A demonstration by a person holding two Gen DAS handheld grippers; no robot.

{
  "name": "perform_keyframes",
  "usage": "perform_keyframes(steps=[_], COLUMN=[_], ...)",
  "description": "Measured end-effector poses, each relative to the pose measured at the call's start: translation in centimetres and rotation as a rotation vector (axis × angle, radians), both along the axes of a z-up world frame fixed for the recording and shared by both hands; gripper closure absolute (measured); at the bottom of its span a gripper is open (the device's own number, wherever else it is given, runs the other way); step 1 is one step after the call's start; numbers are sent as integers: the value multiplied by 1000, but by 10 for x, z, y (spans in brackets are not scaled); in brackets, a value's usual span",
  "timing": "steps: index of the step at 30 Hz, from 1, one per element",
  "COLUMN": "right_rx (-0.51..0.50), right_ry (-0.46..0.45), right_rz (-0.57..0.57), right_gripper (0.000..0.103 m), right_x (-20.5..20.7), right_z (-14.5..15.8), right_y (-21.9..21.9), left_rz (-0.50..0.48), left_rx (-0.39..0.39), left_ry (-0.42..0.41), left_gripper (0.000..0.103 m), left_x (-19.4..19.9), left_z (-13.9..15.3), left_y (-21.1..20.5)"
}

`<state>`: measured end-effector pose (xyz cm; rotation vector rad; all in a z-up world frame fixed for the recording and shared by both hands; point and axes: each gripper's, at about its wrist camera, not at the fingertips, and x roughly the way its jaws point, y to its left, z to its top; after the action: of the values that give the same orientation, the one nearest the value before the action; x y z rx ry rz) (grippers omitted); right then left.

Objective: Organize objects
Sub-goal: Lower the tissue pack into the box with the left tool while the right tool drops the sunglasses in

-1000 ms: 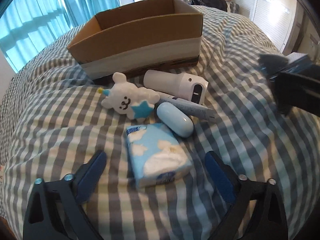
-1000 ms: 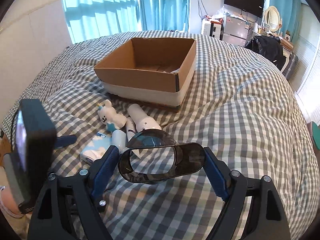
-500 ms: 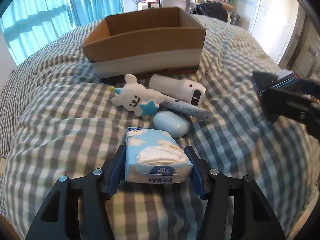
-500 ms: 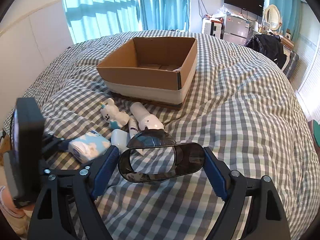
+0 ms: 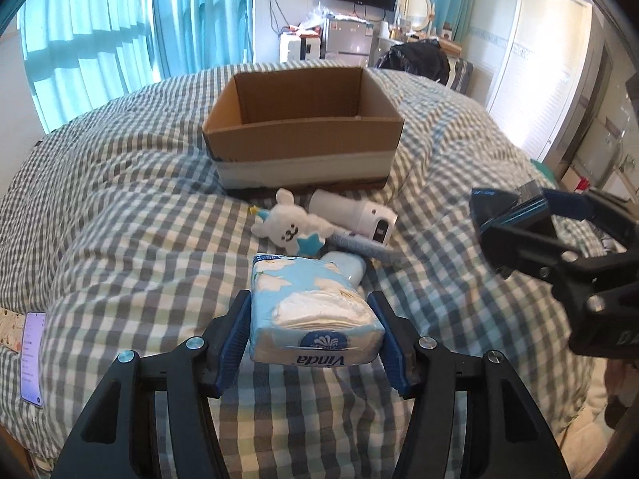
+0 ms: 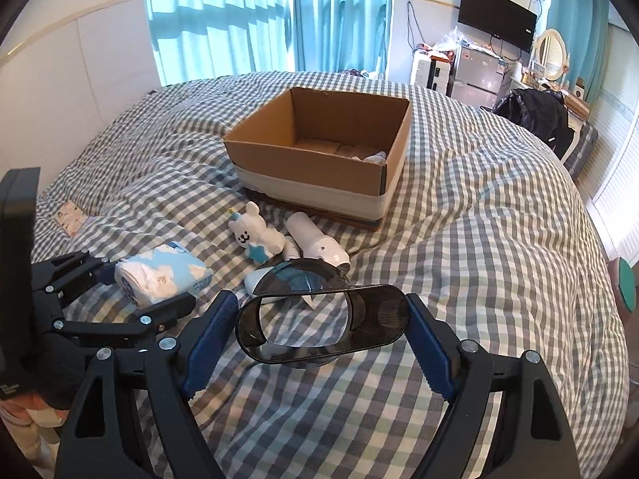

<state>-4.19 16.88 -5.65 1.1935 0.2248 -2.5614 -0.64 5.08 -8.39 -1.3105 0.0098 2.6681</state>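
Observation:
My left gripper (image 5: pixel 313 333) is shut on a blue-and-white Vinda tissue pack (image 5: pixel 307 311) and holds it above the checked bed; the pack also shows in the right wrist view (image 6: pixel 163 273). My right gripper (image 6: pixel 319 329) is shut on a dark, see-through oval case (image 6: pixel 319 327), held above the bed. An open cardboard box (image 5: pixel 299 159) stands further back; it also shows in the right wrist view (image 6: pixel 319 183). In front of it lie a white bear toy (image 5: pixel 287 229), a white cylinder device (image 5: pixel 355 217), a tube (image 5: pixel 355 245) and a pale blue oval case (image 5: pixel 345 265).
A phone (image 5: pixel 32 351) lies at the bed's left edge. Something white lies inside the box (image 6: pixel 375 157). Curtains, a TV, a fridge and a wardrobe stand beyond the bed. The right gripper (image 5: pixel 559 255) is at the right of the left wrist view.
My left gripper closed on the tissue pack and lifted it off the bed. The right gripper kept hold of the oval case and barely moved.

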Motion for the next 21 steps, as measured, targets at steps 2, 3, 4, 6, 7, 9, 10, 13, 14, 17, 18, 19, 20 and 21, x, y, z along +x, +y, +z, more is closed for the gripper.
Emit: perform_keyframes(steps=[2,3,4,6,7,9,10,13,14,17,18,19,20,21], right_rx=[3,4,8,17,22,30,34,39,39,38,36,30,29,32], right_ry=[11,19,26,40,44,56,64,87,96,134,141,150,157,171], right_rz=[0,0,3,8,11,16,20,31,36,59,64,69,73,75], right_gripper=[20,20,20,20,20,20,20,20,20,20,20,20,20,20], right_x=[-1,-2,-2,-3,-5,-8,-10,-16,-19,-31,-38,-46,-51,-58], right_z=[4,6,9,15,18,24,29,40,43,60,66,75,80,87], right_y=[1,1,0,0,-1,-2,-3,-7,-8,-13,-15,-17,-18,-20], left_rz=[2,2,8,19,27,42,45,46,50,59,63,63,63,65], left_rx=[14,20,24,33,43,52,55,58,61,65,61,57,51,50], left_ry=[16,24,33,45,53,67,75,106,120,159,171,185,206,217], left_gripper=[43,43,43,43,43,43,43,43,43,43,43,43,43,43], left_x=[-1,-1,-1,-2,-3,-6,-7,-15,-18,-31,-37,-42,-49,-55], left_z=[9,11,16,22,26,35,39,52,57,74,81,87,95,99], left_y=[-1,-3,-5,-10,-14,-19,-21,-27,-29,-36,-38,-39,-41,-43])
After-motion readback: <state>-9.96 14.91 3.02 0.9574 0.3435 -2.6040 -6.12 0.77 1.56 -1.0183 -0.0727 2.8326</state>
